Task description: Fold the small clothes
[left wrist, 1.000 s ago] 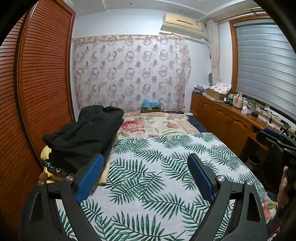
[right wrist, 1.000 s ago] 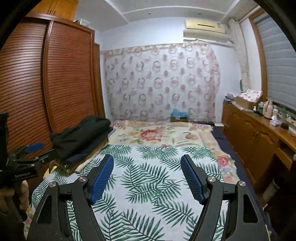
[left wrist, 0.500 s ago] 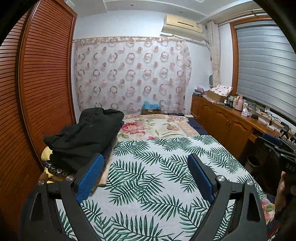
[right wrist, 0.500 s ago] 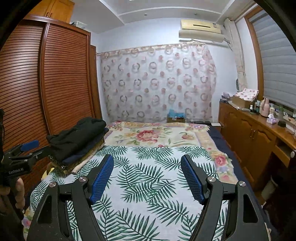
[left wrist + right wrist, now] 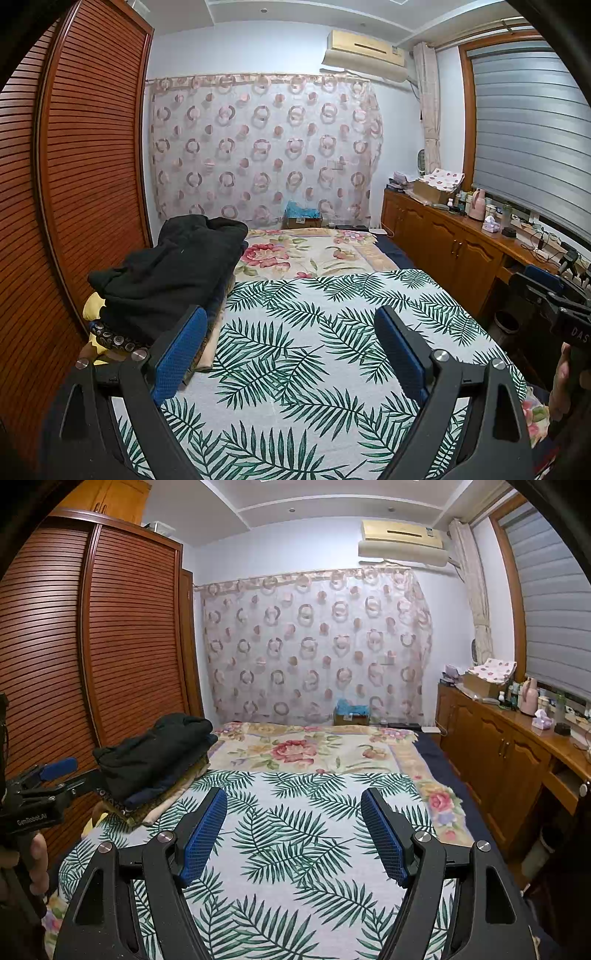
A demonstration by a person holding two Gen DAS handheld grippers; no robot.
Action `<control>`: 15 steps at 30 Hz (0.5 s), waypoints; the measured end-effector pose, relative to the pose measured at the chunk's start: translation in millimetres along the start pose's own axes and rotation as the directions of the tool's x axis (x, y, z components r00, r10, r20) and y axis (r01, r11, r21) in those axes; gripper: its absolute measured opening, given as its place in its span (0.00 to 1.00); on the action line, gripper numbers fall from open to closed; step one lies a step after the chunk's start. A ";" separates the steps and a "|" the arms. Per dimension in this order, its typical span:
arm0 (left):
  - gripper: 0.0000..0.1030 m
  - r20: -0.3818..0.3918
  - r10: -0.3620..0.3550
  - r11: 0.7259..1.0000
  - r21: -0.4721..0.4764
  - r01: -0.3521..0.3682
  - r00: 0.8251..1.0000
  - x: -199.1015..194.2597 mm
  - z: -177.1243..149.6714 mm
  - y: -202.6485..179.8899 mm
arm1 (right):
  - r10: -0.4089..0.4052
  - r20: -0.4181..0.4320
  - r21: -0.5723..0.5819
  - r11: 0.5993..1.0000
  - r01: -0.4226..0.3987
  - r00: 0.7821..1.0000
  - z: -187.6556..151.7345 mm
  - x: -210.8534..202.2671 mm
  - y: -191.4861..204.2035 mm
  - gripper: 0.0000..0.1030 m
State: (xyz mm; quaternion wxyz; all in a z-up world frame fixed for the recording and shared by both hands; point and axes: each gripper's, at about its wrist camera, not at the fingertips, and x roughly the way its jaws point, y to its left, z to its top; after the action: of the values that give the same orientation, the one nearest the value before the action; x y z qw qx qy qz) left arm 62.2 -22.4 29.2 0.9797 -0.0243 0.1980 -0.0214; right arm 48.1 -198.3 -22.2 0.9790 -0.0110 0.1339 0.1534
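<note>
You're seeing "GenRobot.AI" printing on the left gripper (image 5: 37, 794) body; the right gripper (image 5: 554, 295) is showing only "DAS", rest cut off.

Each black claw (image 5: 288, 332) (image 5: 293, 816) carries blue textured pads (image 5: 205, 834) and silver screws (image 5: 165, 837).

A pile of folded clothes (image 5: 166, 273) sits at the far left edge of the bed, close to the slatted wooden wardrobe. A bulky black garment (image 5: 151, 749) tops the stack, loosely folded and slumped. Beneath it show a navy layer (image 5: 155, 794), a brown patterned piece and a pale cream one at the bottom, edges stepping outward.
</note>
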 end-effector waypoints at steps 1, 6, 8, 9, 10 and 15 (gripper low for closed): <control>0.90 0.000 0.000 1.000 0.001 0.000 1.000 -0.5 0.2 0.0 | -0.003 0.001 0.000 1.000 0.003 1.000 -0.2 -0.3 0.5 0.75; 0.90 0.000 0.002 1.000 0.001 -0.002 1.000 0.0 -0.2 -0.2 | -0.002 0.002 0.000 1.000 0.002 1.000 0.6 -0.6 -3.9 0.75; 0.90 0.000 0.001 1.000 0.002 -0.001 1.000 -0.5 0.0 0.2 | 0.000 0.002 -0.001 1.000 0.000 1.000 -0.6 -1.1 -5.5 0.75; 0.90 0.000 0.001 1.000 0.001 -0.001 1.000 0.0 -0.3 -0.3 | -0.001 0.001 -0.001 1.000 0.001 1.000 -0.4 -0.8 -5.4 0.75; 0.90 0.000 0.001 1.000 0.001 -0.001 1.000 0.0 -0.4 -0.3 | -0.002 0.002 -0.002 1.000 0.002 1.000 -0.8 -0.9 -4.9 0.75; 0.90 0.000 0.002 1.000 0.002 -0.002 1.000 -0.7 -0.4 -0.4 | 0.002 0.000 -0.002 1.000 -0.002 1.000 -1.7 -1.7 -7.2 0.75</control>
State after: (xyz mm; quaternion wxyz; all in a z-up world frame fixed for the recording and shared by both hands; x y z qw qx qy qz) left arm 61.4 -22.7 29.1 0.9797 -0.0232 0.1982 -0.0208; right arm 48.3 -205.8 -23.5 0.9788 -0.0120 0.1337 0.1547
